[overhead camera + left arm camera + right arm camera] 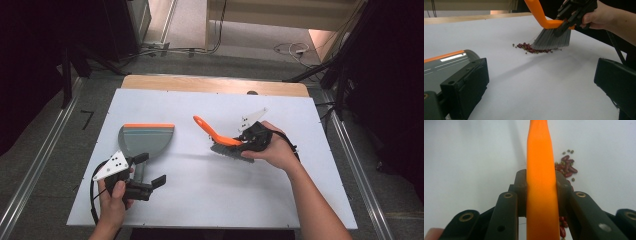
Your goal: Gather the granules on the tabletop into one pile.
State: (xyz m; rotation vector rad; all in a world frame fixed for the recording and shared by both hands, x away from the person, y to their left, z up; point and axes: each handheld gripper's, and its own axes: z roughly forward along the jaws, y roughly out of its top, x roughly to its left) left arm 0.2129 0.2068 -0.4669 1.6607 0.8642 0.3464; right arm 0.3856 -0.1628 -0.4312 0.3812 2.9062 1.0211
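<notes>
A small brush [220, 136] with an orange handle [540, 157] and grey bristles [552, 38] stands tilted on the white table, right of centre. My right gripper [248, 141] is shut on the handle just above the bristles; both jaws press its sides in the right gripper view. A little heap of red and green beans [531, 48] lies at the bristle tips and also beside the handle [566, 166]. A grey dustpan [147, 140] with an orange lip rests flat at the left. My left gripper [152, 170] is open at the dustpan's near end, with bare table between its jaws.
The white board [200, 200] ends in a wooden strip [215, 84] at the far side. Metal rails [40, 160] run along the floor on both sides. Cables [292, 49] lie on the floor beyond the table, with dark stands at both far corners.
</notes>
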